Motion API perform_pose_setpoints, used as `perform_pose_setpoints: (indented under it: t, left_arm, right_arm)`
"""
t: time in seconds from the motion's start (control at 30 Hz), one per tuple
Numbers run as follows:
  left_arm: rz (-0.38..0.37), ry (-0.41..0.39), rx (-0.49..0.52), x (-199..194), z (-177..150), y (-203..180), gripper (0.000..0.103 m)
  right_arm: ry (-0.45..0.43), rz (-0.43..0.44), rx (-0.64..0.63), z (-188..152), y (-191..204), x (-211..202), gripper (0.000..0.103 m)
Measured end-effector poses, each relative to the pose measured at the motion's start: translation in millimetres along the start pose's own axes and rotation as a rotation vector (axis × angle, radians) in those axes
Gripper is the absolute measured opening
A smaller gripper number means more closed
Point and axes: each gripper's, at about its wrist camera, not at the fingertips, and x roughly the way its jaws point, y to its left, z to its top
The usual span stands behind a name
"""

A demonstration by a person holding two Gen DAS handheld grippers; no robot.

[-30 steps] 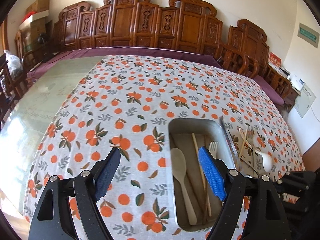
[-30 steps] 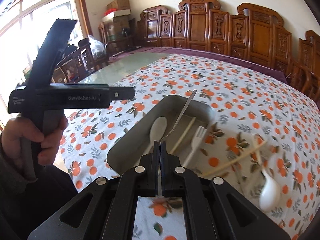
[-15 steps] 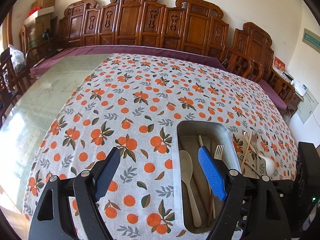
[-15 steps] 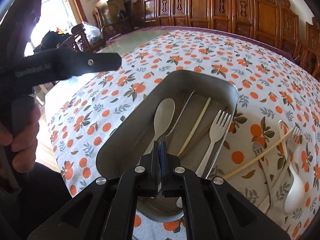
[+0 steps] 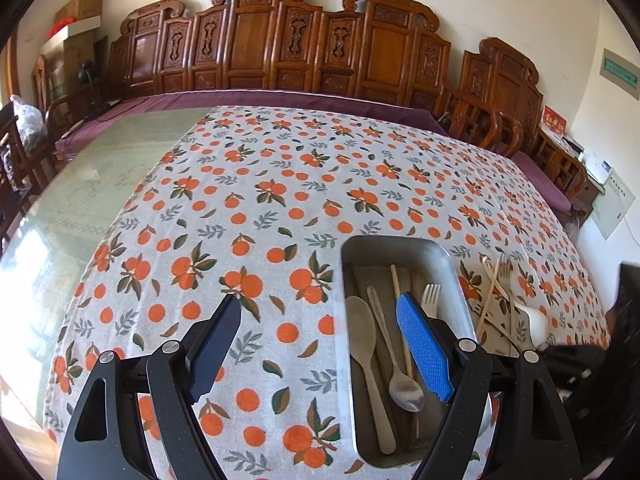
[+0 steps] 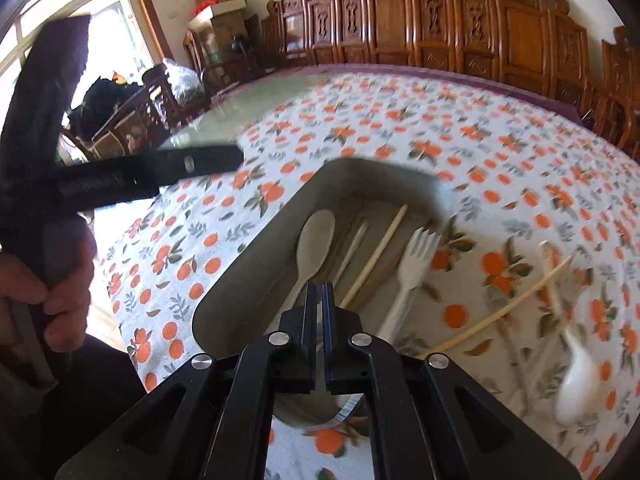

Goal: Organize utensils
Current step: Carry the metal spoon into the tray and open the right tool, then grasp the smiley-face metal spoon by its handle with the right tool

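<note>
Utensils partly sorted into metal tray (image 5: 448, 256) near the table's near edge.

Nearest, right gripper (image 6: 319, 292) poised over the tray's near end, jaws all but closed with only a thin slit between, nothing seen clamped. Left gripper (image 5: 320, 344) spread wide and empty above the orange-print tablecloth (image 5: 280, 184), its blue pad (image 5: 424, 348) overlapping the tray. Inside the tray, lengthwise: beige spoon (image 5: 362, 340), metal spoon (image 5: 404, 388), chopstick (image 6: 376, 256) and white fork (image 6: 416, 256). Just beside the tray toward the table's right edge, loose on the cloth: another chopstick (image 6: 500, 312), white soup spoon (image 5: 534, 322) and a fork (image 5: 505, 268). Beyond, bare glass tabletop (image 5: 92, 176) at the left edge, then carved wooden chairs (image 5: 304, 48).
</note>
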Motion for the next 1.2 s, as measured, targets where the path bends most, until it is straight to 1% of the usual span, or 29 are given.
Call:
perform_pose_setpoints:
  t: [0.1,0.27,0.4,0.5,0.63,0.7,1.0,1.03,1.1,1.2]
  left_arm:
    - [-0.015,-0.004,0.022,0,0,-9,0.077]
    - [-0.048,-0.005,0.049,2,-1,-27,0.077]
    - [-0.062,0.003,0.081,6,-4,-43,0.077]
    - [-0.071,0.004,0.101,8,-5,-55,0.077]
    - [-0.086,0.009,0.124,11,-9,-68,0.077]
    - [-0.09,0.013,0.139,13,-10,-76,0.077]
    - [-0.104,0.028,0.183,16,-17,-95,0.077]
    - [-0.107,0.028,0.186,16,-17,-96,0.077]
    - [-0.112,0.03,0.192,16,-19,-100,0.077]
    - [-0.115,0.032,0.207,15,-21,-105,0.077]
  right_arm:
    - [-0.035,-0.038,0.011,0,-19,-21,0.004]
    - [-0.071,-0.168,0.009,-6,-61,-54,0.004]
    - [-0.071,-0.246,0.02,-15,-90,-65,0.004]
    - [-0.073,-0.274,0.053,-22,-110,-68,0.004]
    - [-0.077,-0.28,0.095,-31,-125,-63,0.004]
    - [-0.068,-0.269,0.101,-36,-125,-58,0.01]
    - [0.04,-0.243,0.056,-56,-115,-26,0.012]
    - [0.045,-0.239,0.056,-58,-114,-25,0.013]
    - [0.058,-0.238,0.054,-61,-113,-23,0.02]
    - [0.087,-0.238,0.05,-65,-114,-18,0.02]
